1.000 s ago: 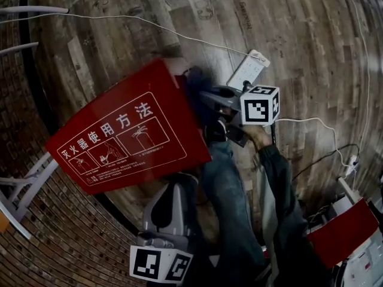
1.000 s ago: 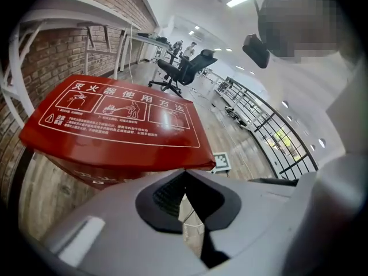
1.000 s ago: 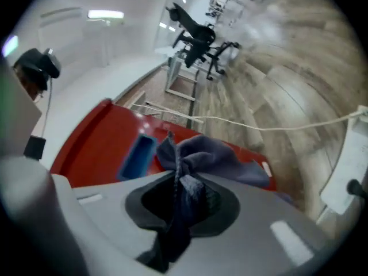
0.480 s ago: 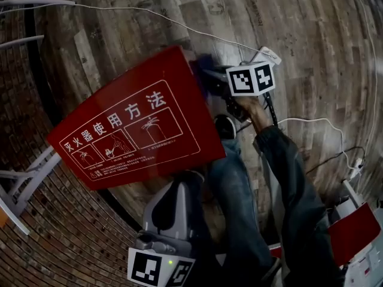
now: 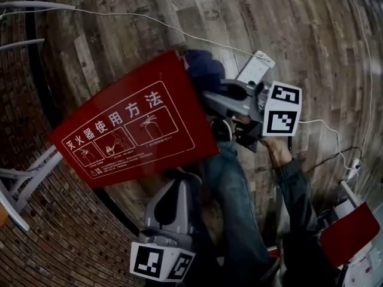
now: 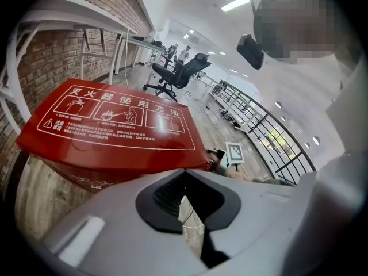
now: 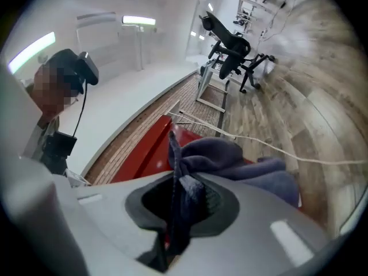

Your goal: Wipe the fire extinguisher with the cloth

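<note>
Here we pinch the dark blue cloth (image 7: 230, 157) in our right gripper (image 7: 175, 194), pressed against the red metal fire-extinguisher box (image 5: 131, 130); our left gripper (image 6: 187, 211) is closed on nothing.

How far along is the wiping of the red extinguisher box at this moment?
Done: the cloth is picked up and clamped in the right claw. In hand: it sits against the far corner of the red extinguisher box. To go: nothing shows how much of the labelled lid has been wiped. The left claw hangs shut and empty by the near edge.
</note>
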A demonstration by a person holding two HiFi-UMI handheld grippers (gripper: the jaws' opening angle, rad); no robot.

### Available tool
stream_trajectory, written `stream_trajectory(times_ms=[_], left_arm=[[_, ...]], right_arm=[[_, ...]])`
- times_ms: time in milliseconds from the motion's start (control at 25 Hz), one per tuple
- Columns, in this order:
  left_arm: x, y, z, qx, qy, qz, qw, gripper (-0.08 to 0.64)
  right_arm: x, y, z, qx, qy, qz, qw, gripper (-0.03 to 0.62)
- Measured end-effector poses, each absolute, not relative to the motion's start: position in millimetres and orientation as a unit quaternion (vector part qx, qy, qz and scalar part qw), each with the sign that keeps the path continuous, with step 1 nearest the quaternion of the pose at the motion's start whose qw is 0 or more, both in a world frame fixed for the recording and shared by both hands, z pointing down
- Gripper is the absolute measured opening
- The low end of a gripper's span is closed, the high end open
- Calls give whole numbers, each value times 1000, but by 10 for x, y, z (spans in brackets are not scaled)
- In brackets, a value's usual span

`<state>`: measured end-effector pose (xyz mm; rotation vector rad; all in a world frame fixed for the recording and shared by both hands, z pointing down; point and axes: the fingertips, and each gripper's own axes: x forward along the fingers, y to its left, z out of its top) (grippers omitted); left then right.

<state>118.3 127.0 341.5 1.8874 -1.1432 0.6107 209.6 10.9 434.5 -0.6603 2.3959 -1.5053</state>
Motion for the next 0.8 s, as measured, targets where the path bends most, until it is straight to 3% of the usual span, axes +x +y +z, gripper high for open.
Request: stream_trajectory(times_ms=[240, 360, 440, 560, 680, 800], left_arm=[[1095, 1227, 3374, 748, -466, 235, 410, 8], [990, 1194, 3373, 745, -474, 229, 410, 8], [860, 1180, 3421, 737, -482, 223, 419, 8], [617, 1182, 3484, 722, -496, 213, 434, 8], [355, 1242, 3475, 715, -501, 207, 443, 8], [51, 1297, 3455, 707, -509, 199, 449, 8]], right_arm=[[2179, 823, 3987, -229, 810, -522, 138, 55], [2328, 800, 3560, -279, 843, -449, 100, 55], [2268, 736, 3186, -312, 872, -374, 40, 55], [1872, 739, 2972, -325, 899, -275, -102, 55], [1430, 812, 3228, -330, 879, -248, -239, 55], [1094, 727, 3302, -354, 854, -213, -315, 57]])
